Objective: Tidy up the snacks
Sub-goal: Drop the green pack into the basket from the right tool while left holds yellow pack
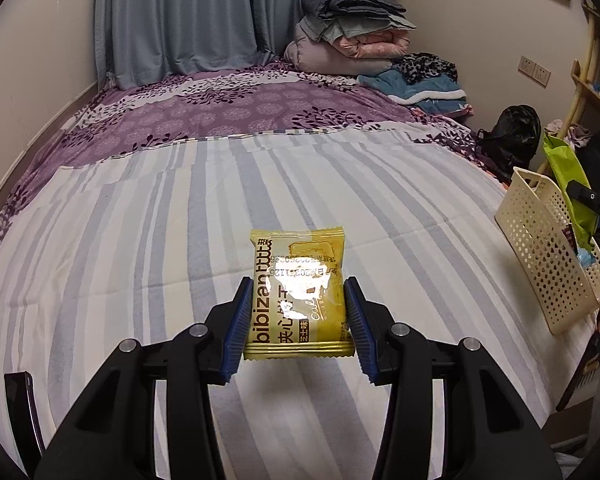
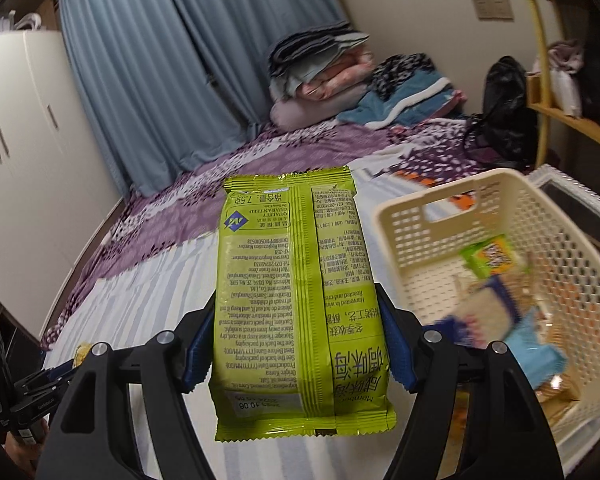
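A: Left gripper [image 1: 296, 316] first: its blue ribbed pads are pressed against both side edges of a small yellow foil biscuit packet [image 1: 298, 294], so the jaws are closed down narrow on it. The packet is carried clear of the grey-and-white striped bedsheet [image 1: 180, 208], printed face up, glare on the foil.

B: And the right gripper [image 2: 296, 340] is seen clamped on a tall lime-green foil snack bag [image 2: 300, 300], gripped at its lower half with the jaws set fairly wide. The bag's back panel of small print is turned to the camera, top seam pointing away.

A: Just right of that green bag, a cream perforated plastic basket [image 2: 420, 216] is found, tilted and blurred. Several wrapped snacks are lying inside it: a green-and-yellow one, a blue-and-white one, a pale blue one.

B: From the left wrist view the same basket [image 1: 540, 240] is seen at the bed's right edge, with the green bag [image 1: 568, 184] held above it.

A: Farther out, a purple floral quilt [image 1: 240, 108] is spread across the bed's far half, folded blankets [image 1: 352, 36] are stacked in the corner, and blue-grey curtains [image 1: 172, 16] are drawn behind.

B: White wardrobe doors [image 2: 20, 128] are caught at the left of the right wrist view.
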The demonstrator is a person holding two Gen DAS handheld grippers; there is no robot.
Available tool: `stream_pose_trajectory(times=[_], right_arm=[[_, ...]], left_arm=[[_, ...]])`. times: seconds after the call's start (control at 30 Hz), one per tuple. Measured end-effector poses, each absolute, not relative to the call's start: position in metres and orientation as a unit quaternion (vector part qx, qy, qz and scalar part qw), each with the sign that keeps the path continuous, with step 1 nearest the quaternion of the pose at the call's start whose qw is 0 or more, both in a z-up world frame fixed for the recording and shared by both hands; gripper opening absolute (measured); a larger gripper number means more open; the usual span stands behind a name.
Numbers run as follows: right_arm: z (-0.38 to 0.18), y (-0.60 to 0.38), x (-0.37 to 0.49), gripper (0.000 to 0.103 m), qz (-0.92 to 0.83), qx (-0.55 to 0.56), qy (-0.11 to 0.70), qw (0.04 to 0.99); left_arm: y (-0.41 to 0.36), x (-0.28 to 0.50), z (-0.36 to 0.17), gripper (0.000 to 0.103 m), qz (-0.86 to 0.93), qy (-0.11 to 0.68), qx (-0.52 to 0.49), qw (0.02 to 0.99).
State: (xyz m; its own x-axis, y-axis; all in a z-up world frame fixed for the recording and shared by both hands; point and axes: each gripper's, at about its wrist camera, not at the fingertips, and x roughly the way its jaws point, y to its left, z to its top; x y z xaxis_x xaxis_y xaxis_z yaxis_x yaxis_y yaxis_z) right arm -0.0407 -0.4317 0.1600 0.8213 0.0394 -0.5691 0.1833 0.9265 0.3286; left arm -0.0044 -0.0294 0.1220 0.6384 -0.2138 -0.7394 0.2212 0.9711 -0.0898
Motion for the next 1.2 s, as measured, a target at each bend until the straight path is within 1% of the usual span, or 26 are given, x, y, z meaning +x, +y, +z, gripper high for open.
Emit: stream_pose_trajectory(times=[0.2, 0.43, 0.5, 0.8, 0.9, 1.2], right_arm=[[0.155, -0.475, -0.067, 0.07, -0.094, 0.205, 0.283, 0.932], [0.142, -0.515, -0.086, 0.07, -0.138, 0.224, 0.287, 0.921], [0.138, -0.52, -0.086, 0.07, -0.134, 0.225, 0.296, 0.919], [0.127, -0.514, -0.077, 0.07, -0.138, 0.168, 0.35, 0.911], [0.126, -0.51, -0.068, 0.071, -0.14, 0.135, 0.369, 0.909], [0.119, -0.512, -0.035, 0.071, -0.128, 0.088, 0.434, 0.888]], left_arm=[[-0.057, -0.005, 0.129, 0.047, -0.144, 0.405, 0.02, 0.903], [-0.089, -0.008, 0.138, 0.047, -0.173, 0.399, 0.037, 0.9], [-0.097, -0.009, 0.138, 0.047, -0.182, 0.4, 0.039, 0.897], [-0.13, -0.015, 0.144, 0.047, -0.215, 0.395, 0.055, 0.892], [-0.134, -0.017, 0.145, 0.047, -0.221, 0.394, 0.057, 0.89], [-0.134, -0.016, 0.144, 0.047, -0.225, 0.399, 0.054, 0.888]])
